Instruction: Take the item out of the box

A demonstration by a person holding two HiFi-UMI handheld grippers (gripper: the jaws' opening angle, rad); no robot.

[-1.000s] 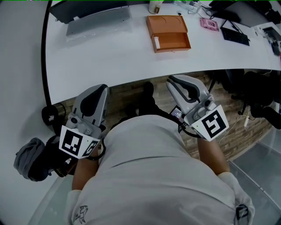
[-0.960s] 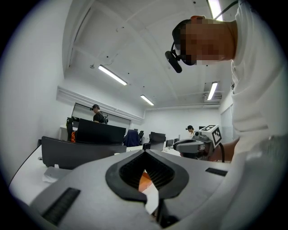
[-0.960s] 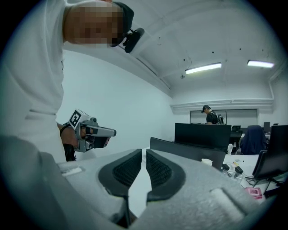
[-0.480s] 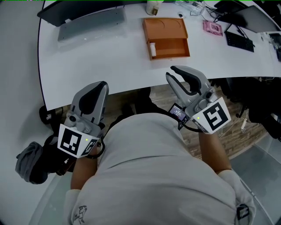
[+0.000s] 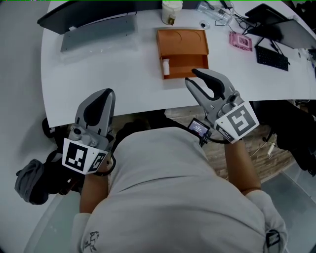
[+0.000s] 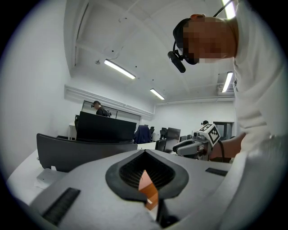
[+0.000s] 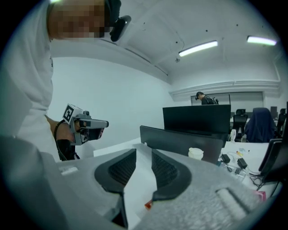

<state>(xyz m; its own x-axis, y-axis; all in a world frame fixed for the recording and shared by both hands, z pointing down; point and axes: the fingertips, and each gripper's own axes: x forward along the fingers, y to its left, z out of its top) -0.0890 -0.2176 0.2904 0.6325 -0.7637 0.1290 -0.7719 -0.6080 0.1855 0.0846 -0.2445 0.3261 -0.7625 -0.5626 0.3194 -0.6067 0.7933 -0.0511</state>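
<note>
Okay, I've got the orange box on my head view, sitting on the white worktop toward its far edge, about midway along. Its tray side is open and faces the near edge. The white item is standing in the left end of that tray, untouched.

My right gripper is over the near edge of the worktop, just in front of the box's near right corner and clear of it. In the right gripper view its jaws stand about half open. They have just been opening, and only bare worktop shows between the pads. My left gripper hangs at the near edge well to the left, well apart from the box. In the left gripper view the tips meet and hold nothing (the orange sliver in the hollow of the pads is the box, seen far off).

As for print, each gripper carries a marker cube with black-and-white squares, and those are patterns, not letters. A cup stands at the far edge behind the box, its label too small to read. A pink packet and a black keyboard lie toward the far right corner, and I can't read either.
</note>
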